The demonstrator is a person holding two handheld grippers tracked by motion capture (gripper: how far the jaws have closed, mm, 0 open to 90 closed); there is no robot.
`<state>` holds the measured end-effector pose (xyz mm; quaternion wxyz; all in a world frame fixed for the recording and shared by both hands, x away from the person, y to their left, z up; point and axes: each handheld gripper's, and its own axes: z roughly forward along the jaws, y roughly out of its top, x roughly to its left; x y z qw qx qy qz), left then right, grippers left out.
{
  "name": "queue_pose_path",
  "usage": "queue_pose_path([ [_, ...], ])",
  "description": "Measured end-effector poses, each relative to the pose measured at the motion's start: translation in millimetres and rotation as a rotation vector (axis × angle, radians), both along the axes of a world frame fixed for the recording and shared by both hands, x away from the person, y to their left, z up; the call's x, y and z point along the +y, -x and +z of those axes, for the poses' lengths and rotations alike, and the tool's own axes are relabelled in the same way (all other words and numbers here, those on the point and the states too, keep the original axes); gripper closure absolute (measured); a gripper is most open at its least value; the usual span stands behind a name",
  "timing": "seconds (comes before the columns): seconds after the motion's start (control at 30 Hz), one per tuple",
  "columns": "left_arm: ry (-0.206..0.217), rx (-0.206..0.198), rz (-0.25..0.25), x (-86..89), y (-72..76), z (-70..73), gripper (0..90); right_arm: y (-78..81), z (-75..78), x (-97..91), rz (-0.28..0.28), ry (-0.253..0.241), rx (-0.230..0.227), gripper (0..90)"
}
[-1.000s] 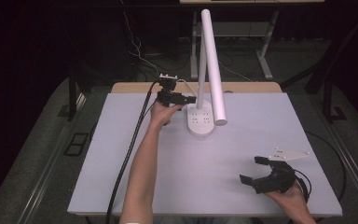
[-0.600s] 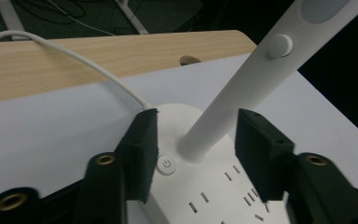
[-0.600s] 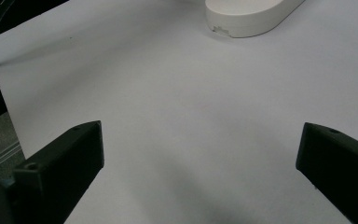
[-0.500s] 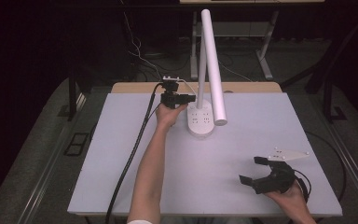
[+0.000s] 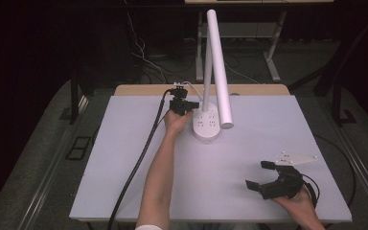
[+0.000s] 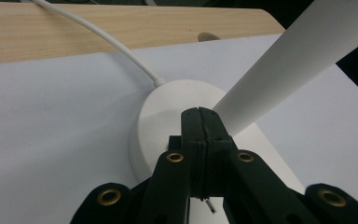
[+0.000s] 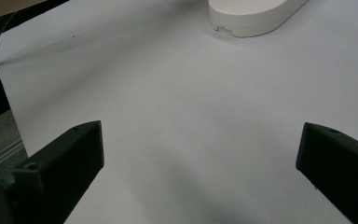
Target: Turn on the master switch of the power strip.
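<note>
A white desk lamp stands at the table's far middle, with a round base (image 5: 206,125) that carries sockets and a long white tube head (image 5: 219,67). My left gripper (image 5: 191,104) is at the base's left side. In the left gripper view its jaws (image 6: 200,112) have just been closing and now meet with nothing between them, over the base (image 6: 163,116), beside the lamp tube (image 6: 298,70). Whether the tips touch the base I cannot tell. My right gripper (image 5: 258,174) rests at the near right, open and empty (image 7: 200,154).
The lamp's white cable (image 6: 98,32) runs back over the wooden table edge (image 6: 121,28). A black cable (image 5: 139,163) trails from the left gripper down the white table top (image 5: 124,143). The lamp base (image 7: 251,16) lies well beyond the right jaws.
The left hand has sunk a little toward the lamp base and its jaws have come together. The right hand has stayed put.
</note>
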<state>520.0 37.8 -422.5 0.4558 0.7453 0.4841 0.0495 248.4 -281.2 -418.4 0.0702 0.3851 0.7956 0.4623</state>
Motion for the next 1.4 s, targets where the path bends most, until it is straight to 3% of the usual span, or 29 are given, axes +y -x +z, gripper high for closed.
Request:
queue_pose_path([
  [0.13,-0.017,0.002,-0.005,0.0,-0.7,-2.3,89.6,0.1,0.0,0.3,0.001,0.001,0.000,0.2],
  [0.4,0.014,0.013,0.015,-1.9,-2.3,-6.7,89.6,-0.2,-0.1,0.6,0.006,0.001,0.000,0.2],
  [0.57,-0.009,0.022,0.016,-1.5,-3.2,-10.2,89.6,-0.2,-0.2,0.9,0.009,0.003,0.000,0.2],
  [0.63,0.005,0.037,0.013,-0.9,-4.1,-10.4,89.6,-0.3,-0.2,0.9,0.009,0.003,0.001,0.2],
  [0.7,-0.014,0.041,0.000,-1.2,-4.8,-9.2,89.7,-0.5,-0.4,1.0,0.009,0.003,0.000,0.2],
  [0.83,0.008,0.075,0.007,1.0,-7.1,-9.3,90.0,-0.7,-0.6,1.2,0.011,0.005,-0.002,0.2],
  [0.93,-0.006,0.060,0.001,-1.3,-6.0,-9.7,90.0,-0.4,-0.2,0.6,0.009,0.003,0.000,0.2],
  [1.03,0.031,0.075,-0.021,-0.1,-6.5,-12.9,90.0,0.1,0.0,-0.4,0.008,0.004,-0.003,0.2],
  [1.17,0.007,0.066,-0.029,-1.5,-6.4,-12.1,90.0,1.0,0.6,-1.1,0.006,0.002,-0.005,0.2],
  [1.27,0.018,0.079,-0.024,-0.9,-7.4,-12.5,90.0,1.4,0.9,-1.8,0.006,0.002,-0.005,0.2],
  [1.4,0.067,0.125,-0.015,3.0,-10.6,-14.7,90.0,2.2,1.3,-1.9,0.006,0.001,-0.006,0.2],
])
